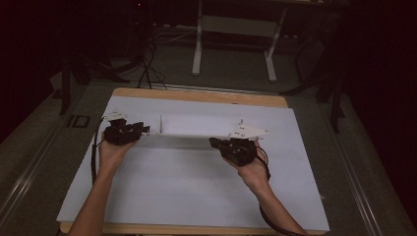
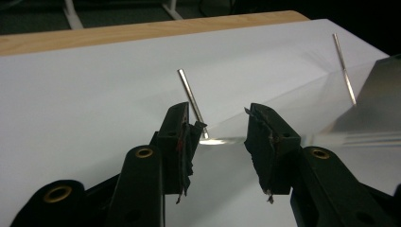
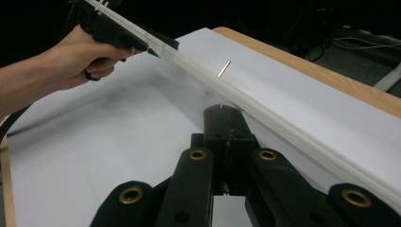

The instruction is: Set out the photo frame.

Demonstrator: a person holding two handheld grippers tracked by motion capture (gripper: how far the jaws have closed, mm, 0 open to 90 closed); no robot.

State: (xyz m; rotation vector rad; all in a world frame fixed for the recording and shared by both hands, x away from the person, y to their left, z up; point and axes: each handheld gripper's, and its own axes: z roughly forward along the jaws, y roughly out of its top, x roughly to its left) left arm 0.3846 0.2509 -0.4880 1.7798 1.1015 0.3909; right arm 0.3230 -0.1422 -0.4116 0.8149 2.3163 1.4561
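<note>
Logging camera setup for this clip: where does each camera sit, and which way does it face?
High view: above the person's side, looking forward and down on the table; both forearms, left gripper and right gripper show.
Left gripper view: rides the left gripper, looking along its open jaws at the clear panel and a metal pin.
Right gripper view: rides the right gripper, looking along its shut jaws; the left hand shows farther off.
Shared: all three show the clear panel.

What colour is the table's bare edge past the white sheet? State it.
Light tan wood on the table edge, clearest in the left gripper view.
</note>
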